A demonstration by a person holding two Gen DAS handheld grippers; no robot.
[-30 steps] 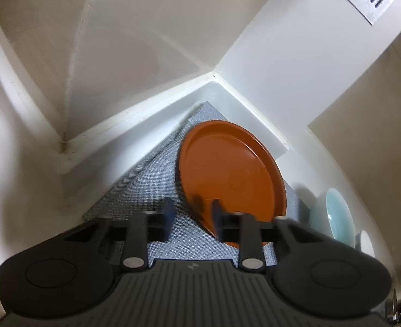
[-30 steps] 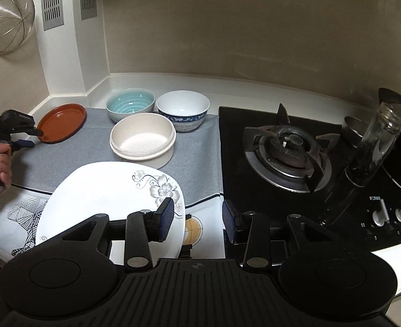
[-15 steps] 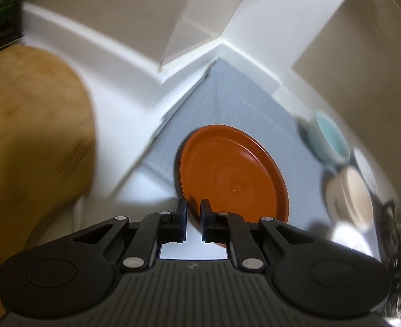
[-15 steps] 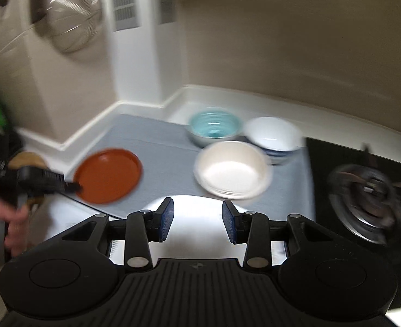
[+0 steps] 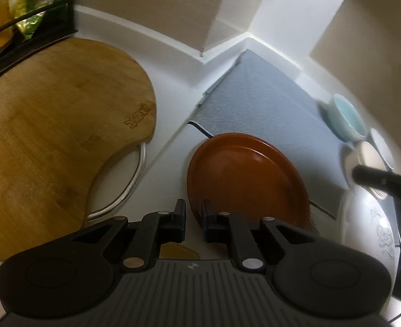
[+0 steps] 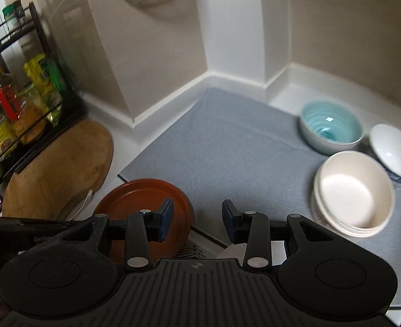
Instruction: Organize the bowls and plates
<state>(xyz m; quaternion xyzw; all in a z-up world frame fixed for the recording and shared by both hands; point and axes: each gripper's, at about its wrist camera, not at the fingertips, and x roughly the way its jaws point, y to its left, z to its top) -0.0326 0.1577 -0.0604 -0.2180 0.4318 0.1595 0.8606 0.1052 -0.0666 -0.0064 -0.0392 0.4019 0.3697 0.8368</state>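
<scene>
The left wrist view looks down from close above the counter's left part toward the wall corner, its fingers at the brown plate's near rim, the board at its left. The right wrist view sits higher, facing the same corner across the mat. Both share the brown plate, mat, board, teal bowl and cream bowl.

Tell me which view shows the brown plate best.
Left wrist view: the brown plate fills the centre, its near rim clamped in the left gripper. In the right wrist view the plate is partly hidden behind the open right gripper.
</scene>
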